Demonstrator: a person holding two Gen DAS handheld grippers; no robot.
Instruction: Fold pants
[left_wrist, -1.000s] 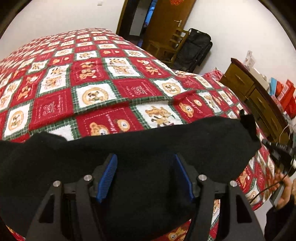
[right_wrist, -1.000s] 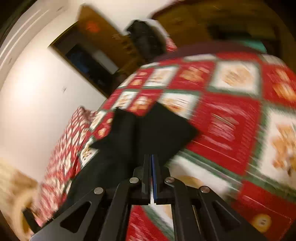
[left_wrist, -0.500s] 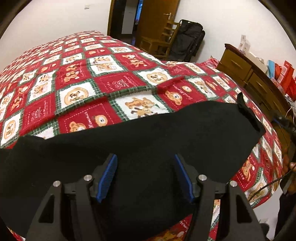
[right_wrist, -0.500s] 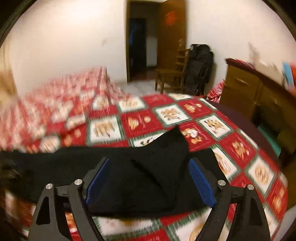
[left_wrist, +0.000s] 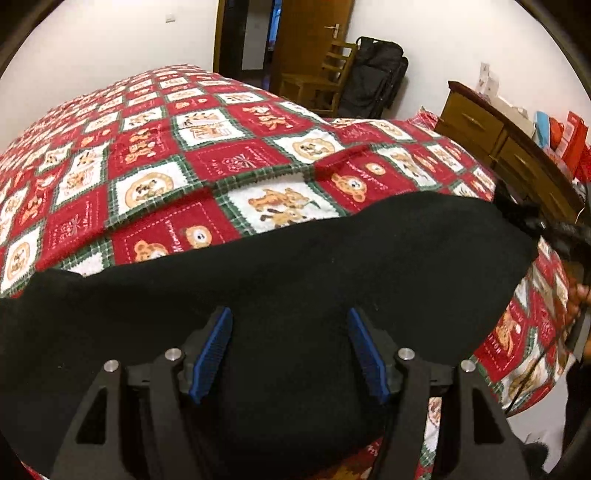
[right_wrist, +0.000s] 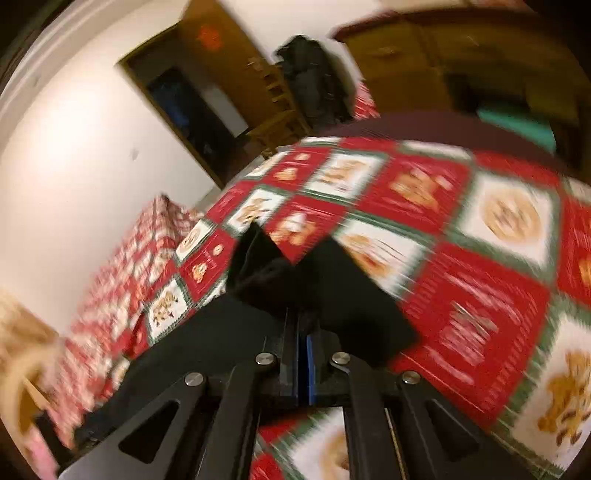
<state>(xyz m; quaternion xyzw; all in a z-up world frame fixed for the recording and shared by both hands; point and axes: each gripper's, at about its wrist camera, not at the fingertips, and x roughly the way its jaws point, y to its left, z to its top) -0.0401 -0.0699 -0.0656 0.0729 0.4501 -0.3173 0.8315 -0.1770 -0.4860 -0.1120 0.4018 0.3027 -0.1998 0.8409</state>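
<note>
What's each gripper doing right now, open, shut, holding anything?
Left gripper: open, fingers spread over the black pants, not pinching them.
Right gripper: just closed, shut on the pants' edge.

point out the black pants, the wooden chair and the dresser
black pants (left_wrist: 295, 266): left wrist view, middle of the spread cloth
wooden chair (left_wrist: 317, 83): left wrist view, seat and back rails by the door
dresser (left_wrist: 476, 123): left wrist view, upper drawer front

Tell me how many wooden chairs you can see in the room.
1. A wooden chair stands against the far wall beside the open door, left of a black bag, beyond the bed. Others may be hidden outside these views.
</note>
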